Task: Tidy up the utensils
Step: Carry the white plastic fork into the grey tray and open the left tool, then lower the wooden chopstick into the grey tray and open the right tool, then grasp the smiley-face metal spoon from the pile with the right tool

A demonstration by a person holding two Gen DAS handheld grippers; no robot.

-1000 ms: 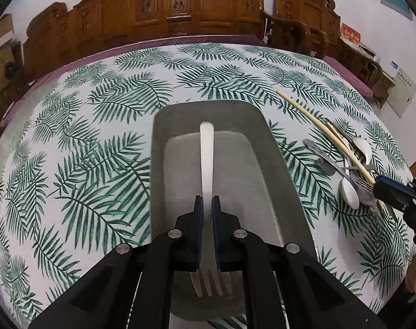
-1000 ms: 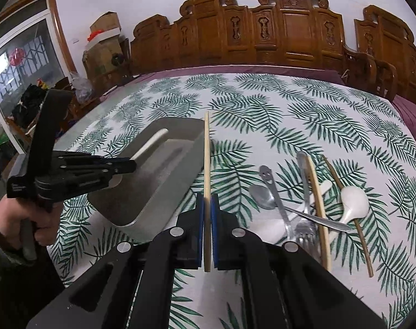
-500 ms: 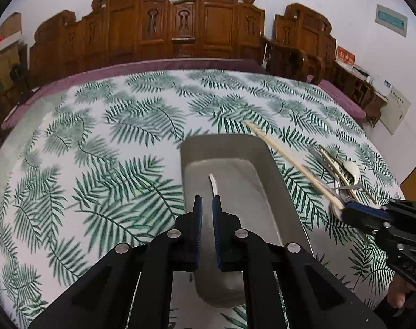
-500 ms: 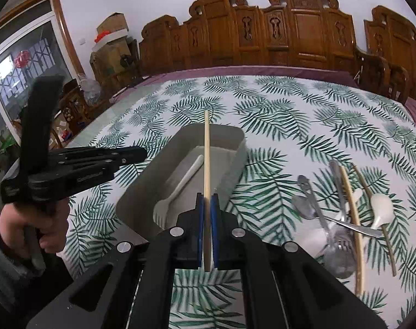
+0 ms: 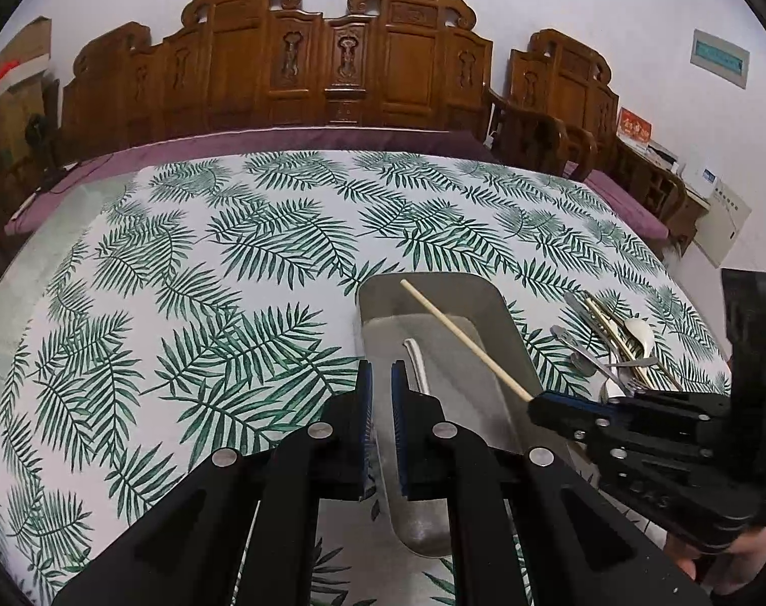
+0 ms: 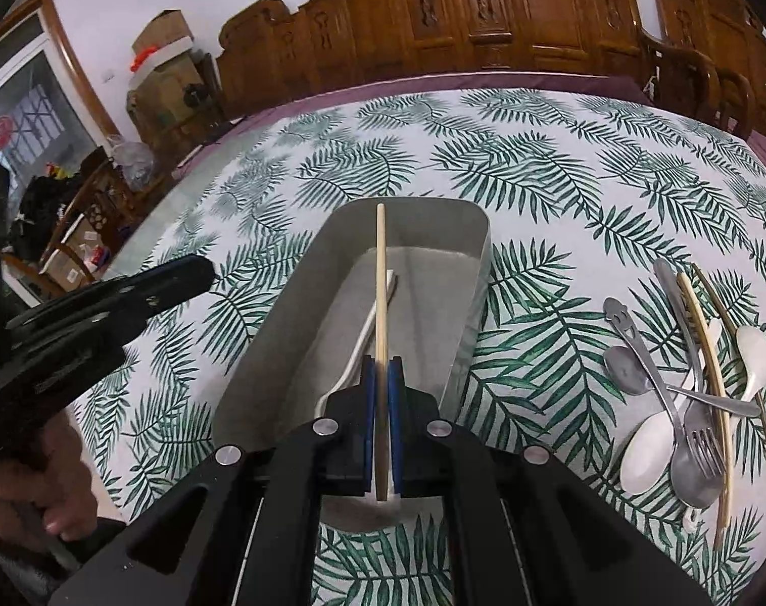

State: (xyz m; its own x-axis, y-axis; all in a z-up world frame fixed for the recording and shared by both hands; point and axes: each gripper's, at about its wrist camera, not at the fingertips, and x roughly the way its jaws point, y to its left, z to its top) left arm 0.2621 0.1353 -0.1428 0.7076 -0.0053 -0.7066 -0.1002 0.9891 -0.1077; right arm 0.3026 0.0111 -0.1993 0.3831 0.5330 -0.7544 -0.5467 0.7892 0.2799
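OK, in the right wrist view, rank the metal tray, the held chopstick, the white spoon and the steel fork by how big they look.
1. metal tray
2. chopstick held in the right gripper, nearness inflates it
3. white spoon and steel fork: both partly covered in the pile, unsure which is larger

The white fork [image 6: 355, 353] in the metal tray [image 6: 464, 303] is partly covered by the right gripper [image 6: 381, 394] and crossed by the held chopstick [image 6: 381, 293]. The tray's near end is hidden behind both grippers' bodies. The heaped utensils [image 5: 620, 353] are overlapped and partly blocked in the left wrist view.
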